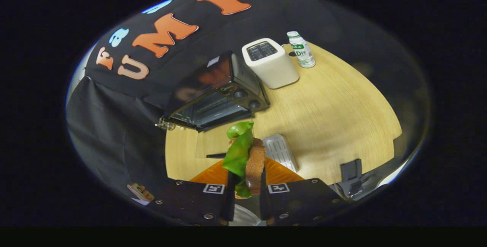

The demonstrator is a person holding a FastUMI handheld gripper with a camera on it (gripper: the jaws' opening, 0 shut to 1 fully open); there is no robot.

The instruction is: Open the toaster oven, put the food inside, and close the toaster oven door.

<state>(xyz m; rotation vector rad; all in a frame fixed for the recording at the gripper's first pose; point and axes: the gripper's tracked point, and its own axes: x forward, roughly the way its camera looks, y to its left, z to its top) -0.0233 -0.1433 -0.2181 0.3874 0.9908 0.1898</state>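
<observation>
Sandwich of bread and green lettuce is clamped between both fingers of the gripper, standing on edge. Beyond it, toaster oven sits on the wooden table, its door closed.

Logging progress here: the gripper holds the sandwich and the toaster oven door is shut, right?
Not quite. The gripper does hold the sandwich, but the toaster oven door is open, folded down toward the table, as the gripper view shows.
</observation>
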